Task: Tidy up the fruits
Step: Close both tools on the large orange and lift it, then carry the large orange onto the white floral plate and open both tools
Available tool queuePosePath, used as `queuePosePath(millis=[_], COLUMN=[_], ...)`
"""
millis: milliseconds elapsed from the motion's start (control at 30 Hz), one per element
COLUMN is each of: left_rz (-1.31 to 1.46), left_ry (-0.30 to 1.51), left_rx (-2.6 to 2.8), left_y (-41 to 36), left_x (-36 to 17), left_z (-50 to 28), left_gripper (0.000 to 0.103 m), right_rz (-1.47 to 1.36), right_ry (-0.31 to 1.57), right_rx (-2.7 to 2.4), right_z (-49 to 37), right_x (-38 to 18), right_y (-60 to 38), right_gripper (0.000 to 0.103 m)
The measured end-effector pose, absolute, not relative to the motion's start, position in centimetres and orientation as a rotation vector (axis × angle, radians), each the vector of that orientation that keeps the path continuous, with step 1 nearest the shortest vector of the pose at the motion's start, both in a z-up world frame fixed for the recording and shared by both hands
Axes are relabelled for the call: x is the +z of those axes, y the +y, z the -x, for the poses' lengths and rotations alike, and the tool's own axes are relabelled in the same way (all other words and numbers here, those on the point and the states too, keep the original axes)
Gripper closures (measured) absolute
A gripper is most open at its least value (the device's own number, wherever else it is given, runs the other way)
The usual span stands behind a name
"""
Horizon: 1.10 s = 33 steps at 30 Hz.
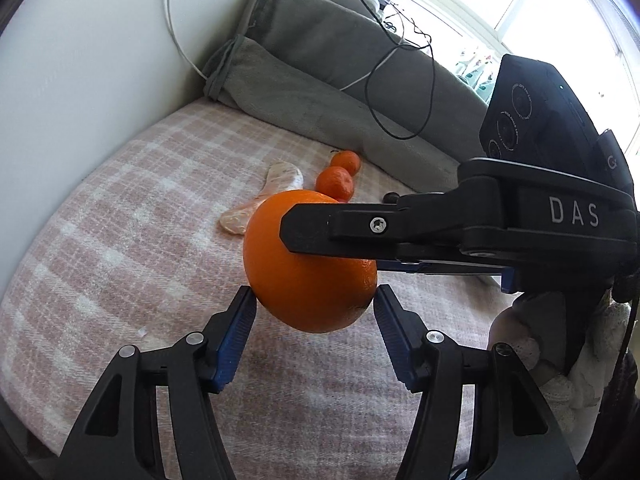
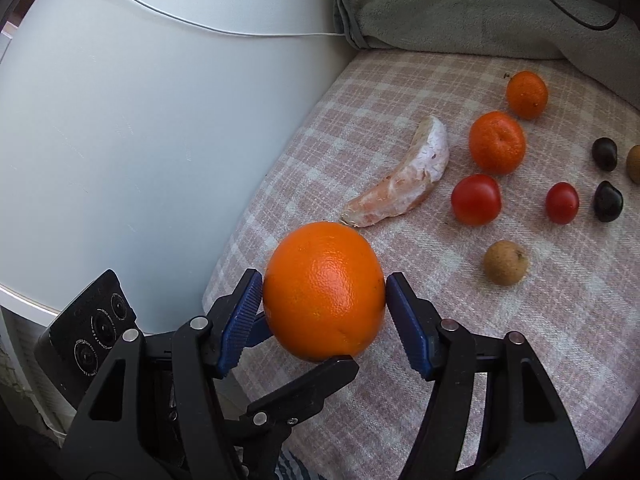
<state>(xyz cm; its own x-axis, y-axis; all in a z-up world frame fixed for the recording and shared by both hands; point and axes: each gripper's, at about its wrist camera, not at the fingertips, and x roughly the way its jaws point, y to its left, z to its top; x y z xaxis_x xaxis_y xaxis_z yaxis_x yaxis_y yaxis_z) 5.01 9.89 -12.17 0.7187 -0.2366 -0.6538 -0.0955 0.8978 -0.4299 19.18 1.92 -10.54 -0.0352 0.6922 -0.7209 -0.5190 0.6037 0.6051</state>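
My left tool (image 1: 314,294) points forward and down, its two blue-padded fingers (image 1: 236,336) standing partly apart, one on each side of the orange (image 1: 308,276), pads right at its skin. My right tool (image 2: 324,292) comes in across it from the right side, also angled down, its blue pads (image 2: 406,320) pressed on either flank of the same orange. From the left wrist view I see the right tool's black finger (image 1: 320,224) lying over the fruit. My gloved right hand (image 1: 536,356) wraps its handle.
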Motion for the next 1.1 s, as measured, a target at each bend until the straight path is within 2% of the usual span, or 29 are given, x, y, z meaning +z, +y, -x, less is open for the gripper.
queuePosePath(millis=[633, 1100], left_rz=[0.342, 0.246], left_ry=[0.765, 0.785], left_rx=[-0.239, -0.368], left_y=[2.5, -4.4], left_x=[-9.8, -9.4], left_z=[-9.9, -13.9], left_gripper=[0.042, 0.042], right_rz=[-0.259, -0.366], right_ry=[1.178, 1.143], right_rx=[0.826, 0.693], right_z=[-20.2, -21.0], right_x=[-7.0, -6.5], right_y=[-9.3, -18.1], right_gripper=[0.036, 0.036])
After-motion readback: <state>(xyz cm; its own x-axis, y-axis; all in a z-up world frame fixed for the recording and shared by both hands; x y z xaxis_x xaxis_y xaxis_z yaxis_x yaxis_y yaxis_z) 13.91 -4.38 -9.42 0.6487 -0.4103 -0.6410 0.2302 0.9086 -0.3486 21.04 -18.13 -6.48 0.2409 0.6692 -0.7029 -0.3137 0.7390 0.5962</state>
